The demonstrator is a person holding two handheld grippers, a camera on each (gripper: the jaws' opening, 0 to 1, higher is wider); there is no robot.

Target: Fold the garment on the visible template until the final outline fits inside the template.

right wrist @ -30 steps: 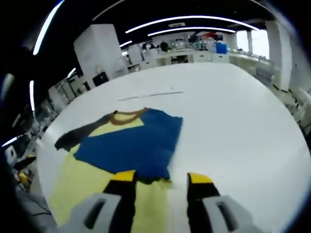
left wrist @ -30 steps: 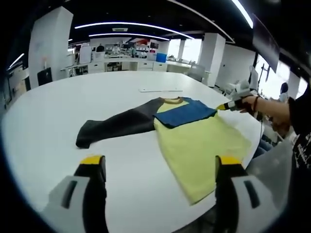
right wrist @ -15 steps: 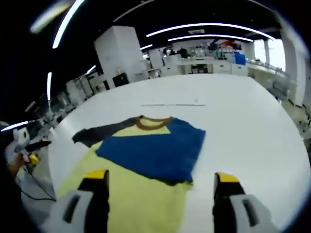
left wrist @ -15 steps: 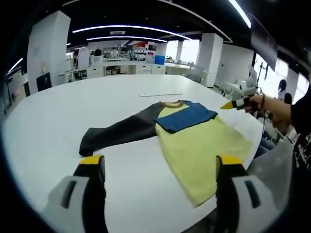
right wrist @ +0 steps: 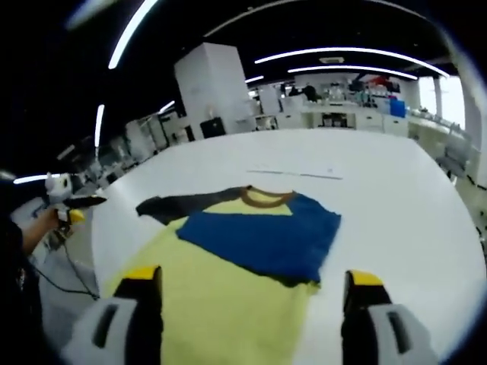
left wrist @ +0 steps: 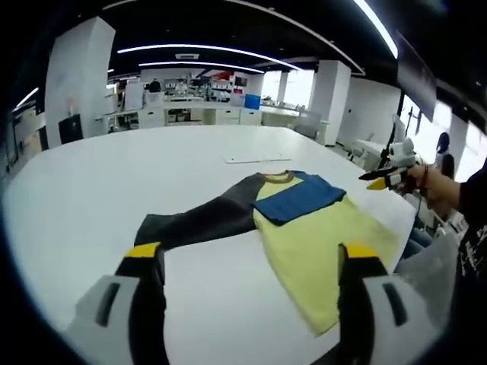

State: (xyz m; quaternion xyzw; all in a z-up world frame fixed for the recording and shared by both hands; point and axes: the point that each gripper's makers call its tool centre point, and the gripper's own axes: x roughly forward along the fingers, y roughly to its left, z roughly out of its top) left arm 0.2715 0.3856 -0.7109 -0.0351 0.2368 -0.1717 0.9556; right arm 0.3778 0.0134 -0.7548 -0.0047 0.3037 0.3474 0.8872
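Note:
The garment lies flat on the white table [left wrist: 91, 190]: yellow body [left wrist: 319, 243], brown collar [left wrist: 278, 176], blue sleeve [left wrist: 300, 196] folded across the chest, dark grey sleeve [left wrist: 198, 220] stretched out sideways. My left gripper [left wrist: 251, 262] hovers open near the table's front edge, short of the grey sleeve. My right gripper [right wrist: 255, 285] is open above the yellow body [right wrist: 221, 296], with the blue sleeve [right wrist: 270, 239] ahead of it and nothing between its jaws. It also appears as the right gripper [left wrist: 386, 178] in a hand beside the garment. The left gripper [right wrist: 72, 207] shows at the table's edge.
A thin white sheet [left wrist: 256, 160] lies on the table beyond the collar, also seen as the white sheet [right wrist: 293, 172]. Desks, pillars and cabinets [left wrist: 190, 114] stand far behind. The table's curved edge [left wrist: 396, 228] runs close to the garment's hem, beside a person's dark sleeve [left wrist: 468, 213].
My right gripper's jaws have spread wide and drawn back from the blue sleeve's edge, leaving the sleeve lying on the chest. The left gripper's view has shifted only slightly.

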